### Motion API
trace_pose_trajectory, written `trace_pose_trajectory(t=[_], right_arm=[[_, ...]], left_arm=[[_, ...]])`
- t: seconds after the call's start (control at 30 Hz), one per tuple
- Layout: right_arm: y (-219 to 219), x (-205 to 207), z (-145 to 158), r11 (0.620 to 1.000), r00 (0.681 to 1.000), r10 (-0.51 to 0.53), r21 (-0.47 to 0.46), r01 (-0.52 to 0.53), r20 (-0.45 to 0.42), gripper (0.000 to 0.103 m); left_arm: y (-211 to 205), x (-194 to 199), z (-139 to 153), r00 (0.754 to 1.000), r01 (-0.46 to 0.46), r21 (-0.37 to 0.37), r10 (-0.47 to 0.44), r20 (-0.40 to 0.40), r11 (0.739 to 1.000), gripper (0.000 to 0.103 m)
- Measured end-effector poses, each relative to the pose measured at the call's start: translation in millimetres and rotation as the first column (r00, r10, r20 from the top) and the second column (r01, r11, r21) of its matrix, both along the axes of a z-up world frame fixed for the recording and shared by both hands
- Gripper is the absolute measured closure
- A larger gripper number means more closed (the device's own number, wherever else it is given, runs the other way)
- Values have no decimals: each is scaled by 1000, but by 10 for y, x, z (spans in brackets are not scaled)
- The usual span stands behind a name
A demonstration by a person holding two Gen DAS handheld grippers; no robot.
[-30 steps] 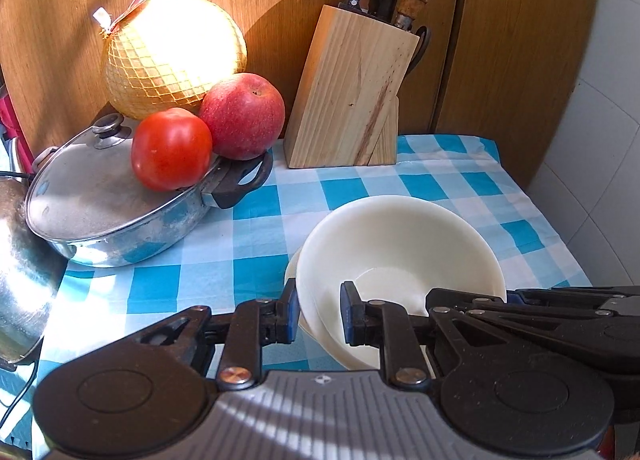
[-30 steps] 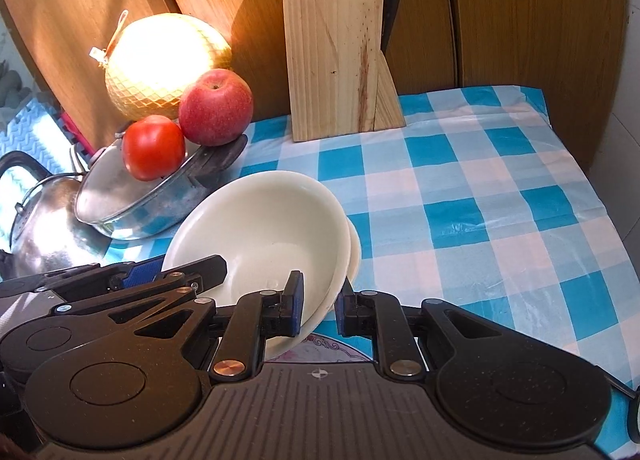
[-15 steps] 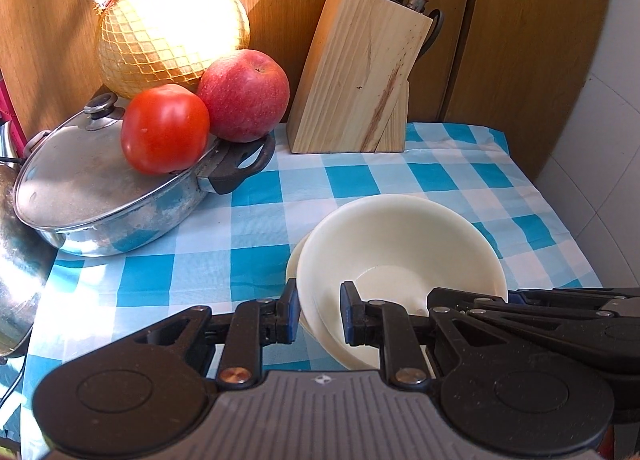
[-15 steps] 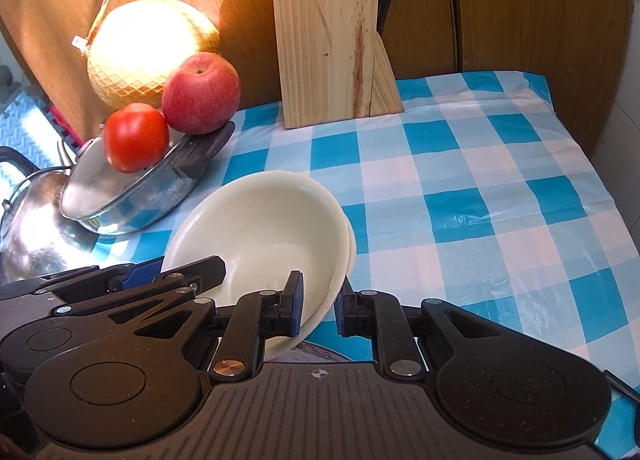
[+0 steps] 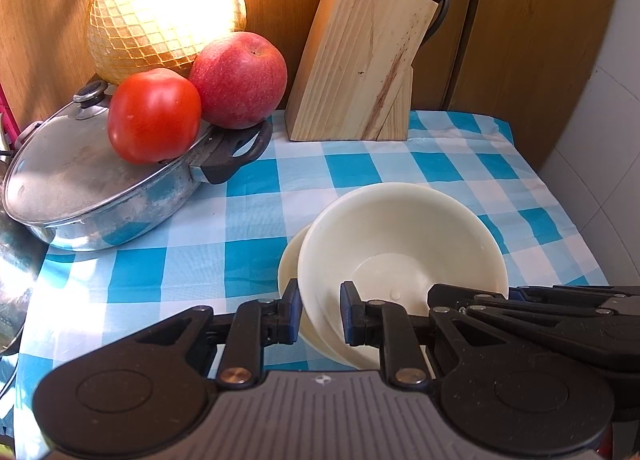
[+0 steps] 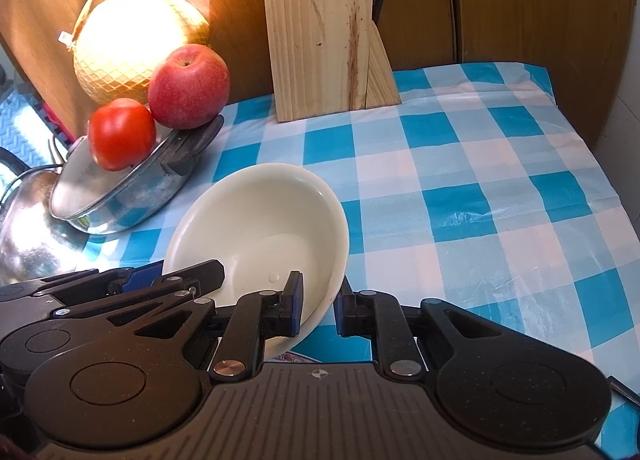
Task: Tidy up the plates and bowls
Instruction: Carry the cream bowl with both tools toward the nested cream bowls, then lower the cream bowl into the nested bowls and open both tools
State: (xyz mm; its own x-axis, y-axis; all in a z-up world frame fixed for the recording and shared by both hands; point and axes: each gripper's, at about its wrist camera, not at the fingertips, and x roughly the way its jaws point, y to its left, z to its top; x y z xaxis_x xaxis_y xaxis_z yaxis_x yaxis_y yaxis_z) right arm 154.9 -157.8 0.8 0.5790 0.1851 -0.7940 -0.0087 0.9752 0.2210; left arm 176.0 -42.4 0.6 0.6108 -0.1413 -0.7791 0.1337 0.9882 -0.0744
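Two cream bowls are nested, one inside the other (image 5: 400,244) (image 6: 260,232), and held above the blue-checked tablecloth (image 5: 248,260). My left gripper (image 5: 319,310) is shut on the near left rim of the bowls. My right gripper (image 6: 318,306) is shut on the near right rim of the same bowls. Each gripper shows in the other's view, at the right edge of the left wrist view (image 5: 540,312) and at the left edge of the right wrist view (image 6: 120,292). A patterned plate edge (image 6: 296,358) peeks out under the bowls.
A lidded steel pan (image 5: 96,188) stands at the left with a tomato (image 5: 154,116) and an apple (image 5: 240,80) on it, and a netted pomelo (image 5: 164,12) behind. A wooden knife block (image 5: 360,60) stands at the back wall. A steel kettle (image 6: 24,228) is at far left.
Both grippers have moved forward with the bowls, toward the pan, fruit and knife block, which now look larger and nearer. The grips have not changed.
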Motion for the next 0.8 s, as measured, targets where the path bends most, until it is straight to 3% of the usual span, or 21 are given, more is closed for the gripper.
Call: trace_pose_trajectory(t=[0.33, 0.47, 0.8], right_arm=[[-27, 29, -63, 1000, 1000, -6, -18, 6, -6, 82], [-20, 23, -48, 999, 1000, -8, -47, 8, 14, 70], [-70, -7, 16, 996, 998, -15, -88, 20, 61, 56]], left_arm=[[-16, 41, -62, 1000, 5, 10, -5, -14, 1000, 89], [-28, 43, -75, 1000, 6, 25, -6, -7, 1000, 89], [-3, 60, -88, 1000, 0, 31, 1, -8, 1000, 89]])
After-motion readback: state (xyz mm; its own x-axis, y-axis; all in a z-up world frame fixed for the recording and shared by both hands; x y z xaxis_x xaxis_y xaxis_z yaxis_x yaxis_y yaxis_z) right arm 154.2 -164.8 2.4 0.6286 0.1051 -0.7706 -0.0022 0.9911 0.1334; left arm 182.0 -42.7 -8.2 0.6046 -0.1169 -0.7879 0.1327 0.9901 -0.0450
